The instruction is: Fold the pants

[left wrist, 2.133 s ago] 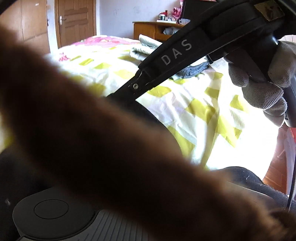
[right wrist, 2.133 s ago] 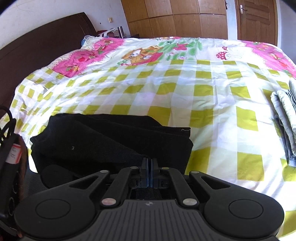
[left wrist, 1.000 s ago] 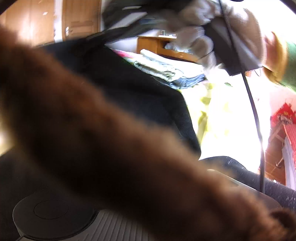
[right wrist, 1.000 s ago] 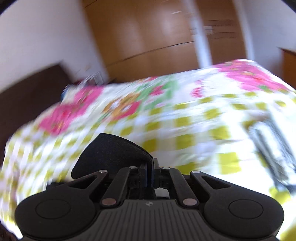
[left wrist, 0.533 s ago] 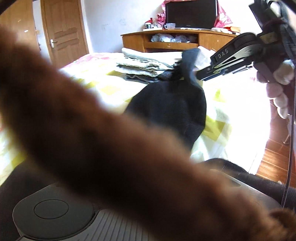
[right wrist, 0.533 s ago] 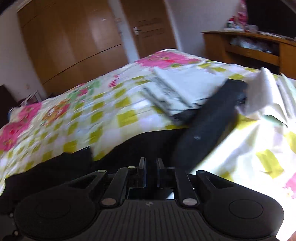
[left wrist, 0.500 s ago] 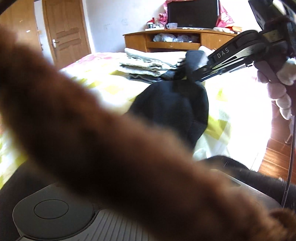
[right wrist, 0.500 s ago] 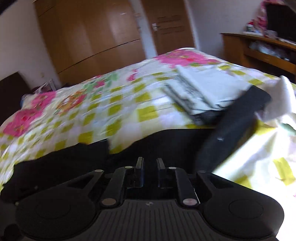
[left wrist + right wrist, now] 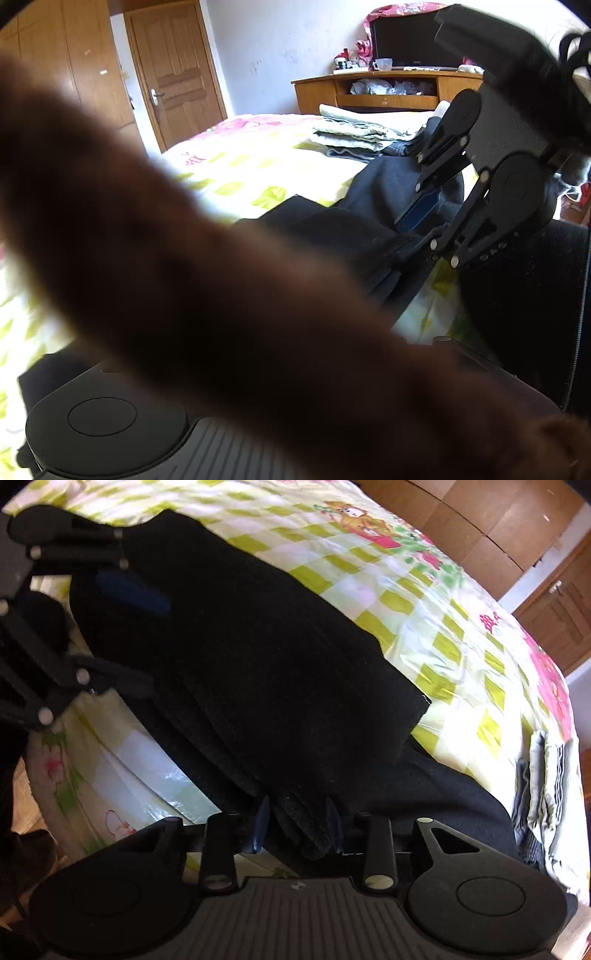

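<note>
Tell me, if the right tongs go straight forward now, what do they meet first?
The right tongs already have a bunched fold of the black pants between their fingers. Straight on, they would probably only push further into this cloth.

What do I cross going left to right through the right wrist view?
Left tool → black pants → checked bedspread → stack of folded clothes.

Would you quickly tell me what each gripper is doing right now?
Left gripper: open around the black fabric pants.
Right gripper: open, pants fabric between its jaws.
</note>
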`<act>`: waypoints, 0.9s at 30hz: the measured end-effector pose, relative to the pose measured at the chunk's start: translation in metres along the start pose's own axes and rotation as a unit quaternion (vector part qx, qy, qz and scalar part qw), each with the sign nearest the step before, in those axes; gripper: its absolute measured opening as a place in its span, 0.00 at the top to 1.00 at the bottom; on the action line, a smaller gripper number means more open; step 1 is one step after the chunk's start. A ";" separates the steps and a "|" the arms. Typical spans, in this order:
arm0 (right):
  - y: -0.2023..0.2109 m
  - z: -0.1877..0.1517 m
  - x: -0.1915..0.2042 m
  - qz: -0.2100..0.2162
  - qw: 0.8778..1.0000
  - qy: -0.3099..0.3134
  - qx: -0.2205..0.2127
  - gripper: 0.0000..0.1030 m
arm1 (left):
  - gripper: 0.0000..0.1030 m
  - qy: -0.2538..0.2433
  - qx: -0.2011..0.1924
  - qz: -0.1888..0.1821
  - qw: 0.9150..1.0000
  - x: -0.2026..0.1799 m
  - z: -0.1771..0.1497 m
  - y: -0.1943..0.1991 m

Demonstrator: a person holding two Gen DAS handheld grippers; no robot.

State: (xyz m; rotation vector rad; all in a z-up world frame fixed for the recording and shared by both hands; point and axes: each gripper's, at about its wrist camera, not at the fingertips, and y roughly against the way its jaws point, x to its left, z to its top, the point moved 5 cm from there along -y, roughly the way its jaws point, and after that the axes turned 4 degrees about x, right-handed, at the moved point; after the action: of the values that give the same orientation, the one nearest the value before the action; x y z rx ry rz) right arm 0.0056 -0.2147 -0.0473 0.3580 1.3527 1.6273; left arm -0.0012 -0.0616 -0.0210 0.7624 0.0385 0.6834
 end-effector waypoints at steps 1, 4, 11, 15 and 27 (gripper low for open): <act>-0.008 -0.001 0.003 0.003 1.000 0.011 0.007 0.54 | 0.43 0.000 0.004 0.010 1.000 0.005 -0.002 0.001; -0.019 -0.006 0.003 0.007 1.000 0.027 0.002 0.53 | 0.42 0.010 0.018 0.021 1.000 0.017 -0.006 0.002; -0.023 -0.014 -0.034 0.033 0.996 -0.083 -0.026 0.74 | 0.42 -0.048 0.063 0.018 0.997 0.000 -0.011 -0.023; 0.001 -0.009 -0.055 0.054 0.987 -0.138 -0.063 0.77 | 0.42 -0.094 0.056 0.020 0.994 -0.014 -0.006 -0.027; 0.061 0.003 -0.044 0.020 0.987 -0.115 -0.113 0.78 | 0.90 -0.092 0.056 0.062 0.992 0.015 -0.005 -0.008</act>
State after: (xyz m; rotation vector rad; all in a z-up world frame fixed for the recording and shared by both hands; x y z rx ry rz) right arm 0.0014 -0.2438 0.0223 0.4248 0.9833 1.6964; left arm 0.0132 -0.0540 -0.0266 0.9395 -0.1403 0.7302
